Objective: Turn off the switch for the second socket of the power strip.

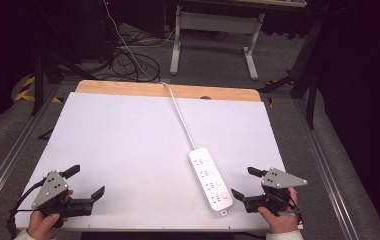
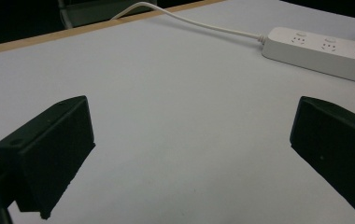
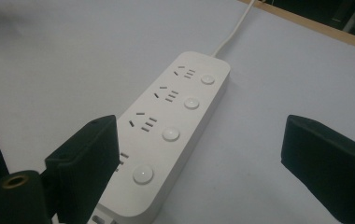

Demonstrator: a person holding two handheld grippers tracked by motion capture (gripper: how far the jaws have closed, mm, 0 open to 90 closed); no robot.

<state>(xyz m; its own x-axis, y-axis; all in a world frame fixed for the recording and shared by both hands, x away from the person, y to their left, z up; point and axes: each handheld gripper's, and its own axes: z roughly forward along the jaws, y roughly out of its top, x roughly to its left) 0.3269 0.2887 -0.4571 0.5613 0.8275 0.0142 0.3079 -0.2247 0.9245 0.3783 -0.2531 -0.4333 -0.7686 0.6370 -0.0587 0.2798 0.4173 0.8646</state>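
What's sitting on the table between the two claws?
The white power strip, lying close to the right claw; from it to the left claw the white tabletop is bare, as the high view shows.

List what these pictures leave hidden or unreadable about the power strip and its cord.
- Cord: its far end drops behind the table's back edge in the high view; no plug is visible.
- Power strip: in the right gripper view, the nearest socket is partly behind one black jaw.
- Strip's right end: cut off by the left gripper view's frame edge.
- Button states: too small to read.

White power strip [image 1: 210, 178], white tabletop [image 1: 128, 145]
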